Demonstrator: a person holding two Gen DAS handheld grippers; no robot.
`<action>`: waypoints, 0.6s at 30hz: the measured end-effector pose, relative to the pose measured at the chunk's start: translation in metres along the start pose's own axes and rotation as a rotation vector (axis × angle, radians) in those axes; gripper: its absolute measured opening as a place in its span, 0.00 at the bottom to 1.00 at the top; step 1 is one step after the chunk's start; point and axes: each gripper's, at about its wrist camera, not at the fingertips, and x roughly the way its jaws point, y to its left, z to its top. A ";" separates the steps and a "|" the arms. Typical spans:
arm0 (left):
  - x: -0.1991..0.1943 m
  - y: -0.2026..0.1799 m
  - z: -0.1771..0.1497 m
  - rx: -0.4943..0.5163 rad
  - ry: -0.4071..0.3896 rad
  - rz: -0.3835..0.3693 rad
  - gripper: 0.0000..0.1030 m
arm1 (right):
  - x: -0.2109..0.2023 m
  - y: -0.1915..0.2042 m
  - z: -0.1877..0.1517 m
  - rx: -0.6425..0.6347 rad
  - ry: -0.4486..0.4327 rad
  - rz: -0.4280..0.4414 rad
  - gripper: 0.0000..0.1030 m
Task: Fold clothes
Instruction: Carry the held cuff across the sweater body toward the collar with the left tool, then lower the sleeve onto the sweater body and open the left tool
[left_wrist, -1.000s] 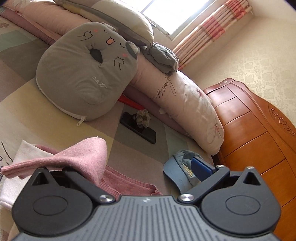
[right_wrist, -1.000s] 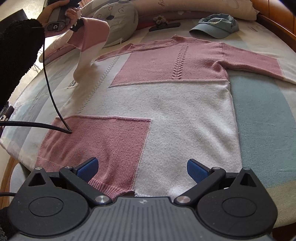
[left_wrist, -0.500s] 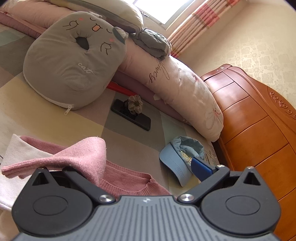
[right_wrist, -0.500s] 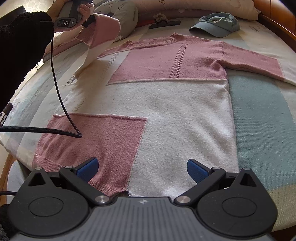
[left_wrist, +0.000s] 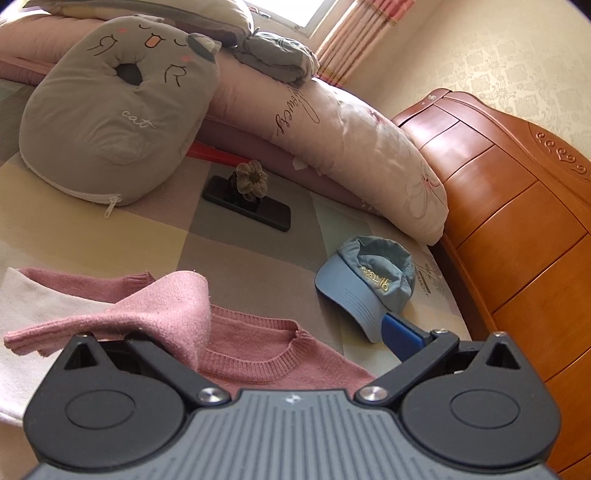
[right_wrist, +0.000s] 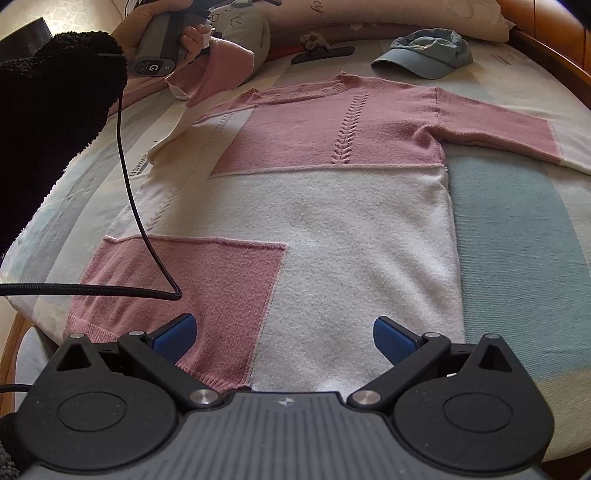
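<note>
Two grippers are seen over a pink-and-white sweater (right_wrist: 332, 206) spread flat on the bed (right_wrist: 517, 229): the right gripper (right_wrist: 282, 338) is held with its blue fingers wide apart above the hem, nothing between them. One sleeve (left_wrist: 147, 314) is lifted and draped over the left gripper (left_wrist: 295, 332), whose left finger is hidden under the pink knit, so a grip on the cloth is only likely and cannot be confirmed. Beyond the collar a blue cap (left_wrist: 369, 284) is partly cut off by the right finger.
</note>
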 end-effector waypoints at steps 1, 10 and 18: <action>0.002 -0.002 -0.001 0.003 0.004 -0.002 0.99 | 0.000 -0.001 0.000 0.002 0.000 -0.001 1.00; 0.022 -0.017 -0.016 0.074 0.024 0.024 0.99 | 0.004 -0.004 0.000 0.011 0.006 0.000 1.00; 0.042 -0.028 -0.043 0.127 -0.031 0.105 0.99 | 0.005 -0.007 -0.001 0.001 0.019 0.004 1.00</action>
